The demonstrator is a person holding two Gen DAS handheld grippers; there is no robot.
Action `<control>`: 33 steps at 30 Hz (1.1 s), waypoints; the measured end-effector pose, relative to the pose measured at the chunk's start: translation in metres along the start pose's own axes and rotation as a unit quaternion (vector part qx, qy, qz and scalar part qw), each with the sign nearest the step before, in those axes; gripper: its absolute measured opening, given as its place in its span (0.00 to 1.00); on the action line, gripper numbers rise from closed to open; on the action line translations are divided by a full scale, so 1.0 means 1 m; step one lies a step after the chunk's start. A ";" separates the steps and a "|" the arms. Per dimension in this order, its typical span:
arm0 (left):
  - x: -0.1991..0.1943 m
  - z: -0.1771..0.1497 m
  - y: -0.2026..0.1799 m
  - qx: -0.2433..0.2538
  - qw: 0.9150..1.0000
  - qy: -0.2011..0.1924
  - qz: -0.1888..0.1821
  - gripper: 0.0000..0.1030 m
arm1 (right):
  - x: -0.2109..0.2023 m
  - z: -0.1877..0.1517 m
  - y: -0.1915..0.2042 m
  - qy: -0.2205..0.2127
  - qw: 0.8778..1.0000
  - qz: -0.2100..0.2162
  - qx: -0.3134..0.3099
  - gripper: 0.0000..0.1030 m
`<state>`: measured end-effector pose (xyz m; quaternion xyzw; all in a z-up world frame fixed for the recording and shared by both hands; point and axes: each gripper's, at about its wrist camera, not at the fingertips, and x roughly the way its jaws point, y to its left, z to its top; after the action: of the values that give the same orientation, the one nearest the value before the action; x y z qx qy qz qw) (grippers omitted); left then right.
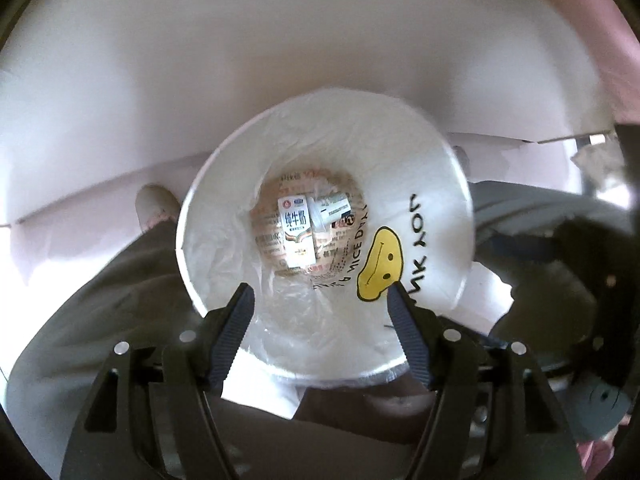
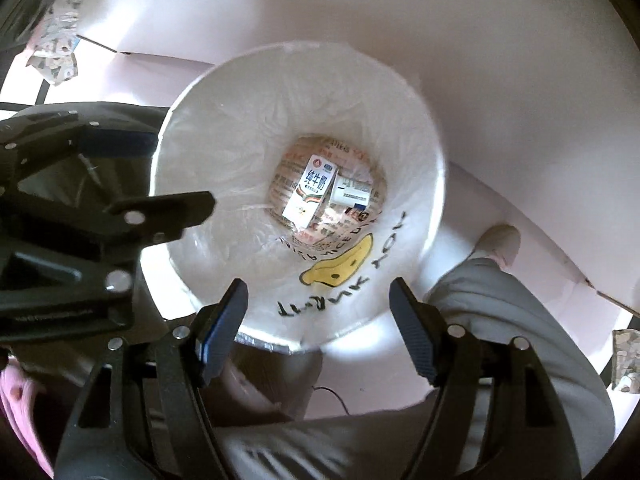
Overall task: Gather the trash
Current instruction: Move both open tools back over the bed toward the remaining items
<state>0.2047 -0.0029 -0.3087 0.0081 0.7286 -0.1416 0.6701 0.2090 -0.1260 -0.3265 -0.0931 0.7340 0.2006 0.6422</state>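
Left wrist: both tongs (image 1: 320, 292) (image 2: 318, 290) gaping, empty, over round bag-lined bin (image 1: 192, 216) (boxy milk carton (image 1: 297, 232) inside).

Small print on the carton (image 1: 297, 235) in the bin (image 1: 440, 184) is unreadable. Bag lettering (image 2: 344, 292) is partly folded away. Crumpled paper (image 2: 626, 360) is cut by the frame edge.

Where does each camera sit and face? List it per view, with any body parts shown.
Left wrist: on the left gripper, looking down into the bin; open fingers, a trouser leg and shoe show.
Right wrist: on the right gripper, looking down too; open fingers, the left gripper, a leg show.
Shared: bin, milk carton, smiley bag.
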 end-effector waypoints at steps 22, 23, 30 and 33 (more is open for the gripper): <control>-0.215 -0.033 -0.063 0.090 0.960 -0.253 0.076 0.77 | -0.199 -0.047 -0.012 -0.194 0.979 -0.054 -0.009 0.71; -0.221 -0.033 -0.066 0.093 0.958 -0.260 0.077 0.77 | -0.207 -0.048 -0.012 -0.201 0.978 -0.058 -0.010 0.71; -0.268 -0.029 -0.084 0.108 0.941 -0.307 0.087 0.83 | -0.265 -0.050 -0.016 -0.255 0.964 -0.075 -0.012 0.74; -0.284 -0.027 -0.088 0.114 0.935 -0.324 0.091 0.86 | -0.284 -0.049 -0.019 -0.275 0.958 -0.083 -0.015 0.77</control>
<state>0.1897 -0.0315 -0.0122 0.1046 0.4472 -0.1573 0.8743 0.2172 -0.1983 -0.0466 -0.1043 0.5154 0.1757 0.8323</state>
